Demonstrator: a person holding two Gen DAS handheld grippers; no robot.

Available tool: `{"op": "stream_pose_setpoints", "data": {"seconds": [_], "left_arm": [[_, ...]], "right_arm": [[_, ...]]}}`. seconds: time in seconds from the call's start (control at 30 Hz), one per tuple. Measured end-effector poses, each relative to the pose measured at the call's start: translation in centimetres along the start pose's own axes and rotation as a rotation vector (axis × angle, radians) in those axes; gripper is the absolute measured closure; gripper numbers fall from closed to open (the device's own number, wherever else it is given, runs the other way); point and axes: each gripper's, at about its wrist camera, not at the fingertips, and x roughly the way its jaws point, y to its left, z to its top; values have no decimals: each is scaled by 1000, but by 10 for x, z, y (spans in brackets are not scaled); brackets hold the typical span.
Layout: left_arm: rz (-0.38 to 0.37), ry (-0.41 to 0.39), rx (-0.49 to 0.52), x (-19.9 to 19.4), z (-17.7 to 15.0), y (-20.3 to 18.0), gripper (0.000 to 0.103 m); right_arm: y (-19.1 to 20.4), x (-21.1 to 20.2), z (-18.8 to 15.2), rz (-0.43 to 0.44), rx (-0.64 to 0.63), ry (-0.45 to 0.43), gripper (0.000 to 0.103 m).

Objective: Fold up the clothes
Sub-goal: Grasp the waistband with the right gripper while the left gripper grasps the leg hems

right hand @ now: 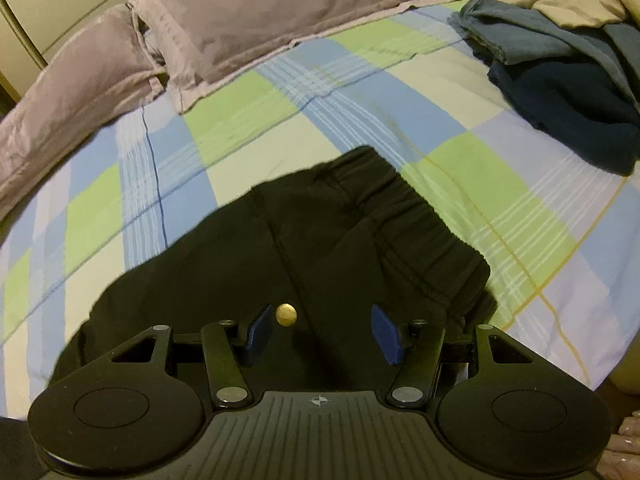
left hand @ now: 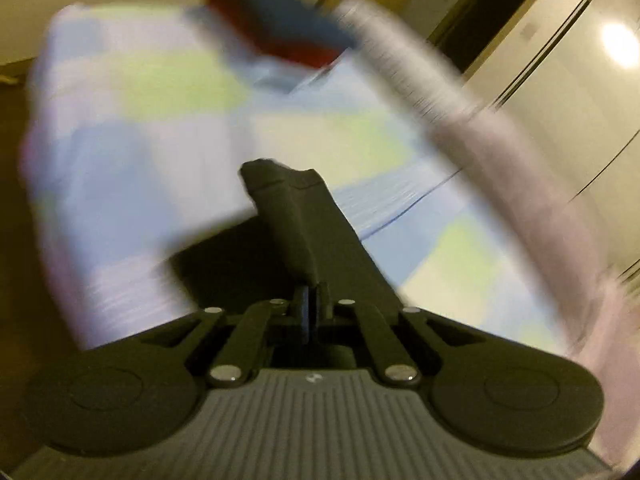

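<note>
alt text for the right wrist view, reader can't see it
The right gripper, jaws open, hovers over a black garment with an elastic waistband and a brass button, lying on a checked blue, green and white bedsheet. Grey pillows lie at the far edge, and a pile of dark blue clothes sits at the right.

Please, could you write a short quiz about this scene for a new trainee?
1. True or false: the right gripper is open over the black elastic-waisted garment.
2. What does the small round brass button sit on? A) a grey pillow B) the black garment C) a beige cloth
3. Fill in: in the right wrist view, the pile of dark blue clothes lies on the checked blue-green bedsheet, to the upper ___ of the black garment.
Key: 1 true; 2 B; 3 right.
</note>
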Motion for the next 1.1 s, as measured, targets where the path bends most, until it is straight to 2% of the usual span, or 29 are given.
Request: {"op": "stream_pose_setpoints", "data": {"seconds": [0.03, 0.13, 0.2, 0.33, 0.4, 0.5, 0.53, 0.63, 0.73, 0.9, 1.1], "left_arm": [[24, 29, -21, 8, -6, 8, 101], [11, 11, -39, 18, -10, 11, 102], [-3, -7, -13, 16, -7, 6, 102], [25, 19, 78, 10, -4, 1, 99], [89, 69, 148, 14, -4, -3, 94], [189, 39, 192, -2, 0, -16, 94], [201, 24, 185, -11, 1, -20, 94], [104, 27, 149, -42, -4, -30, 94], [42, 81, 257, -49, -21, -60, 94], [-110, 154, 414, -15, -44, -93, 94], [-277, 177, 481, 36, -46, -95, 94]], "right_arm": [[2, 3, -2, -5, -2, 6, 45], [7, 7, -7, -10, -36, 30, 45], [9, 6, -9, -5, -80, 32, 45], [3, 4, -17, -6, -122, 43, 45], [-3, 3, -21, 12, -105, 47, 45], [-11, -1, -26, 53, -92, 48, 45], [-14, -5, -27, 75, -84, 43, 45], [-31, -16, -33, 151, -13, 31, 45], [-51, -26, -41, 229, 87, 24, 45], [-86, -24, -69, 374, 347, 7, 45], [-112, -10, -109, 573, 568, -75, 45]]}}
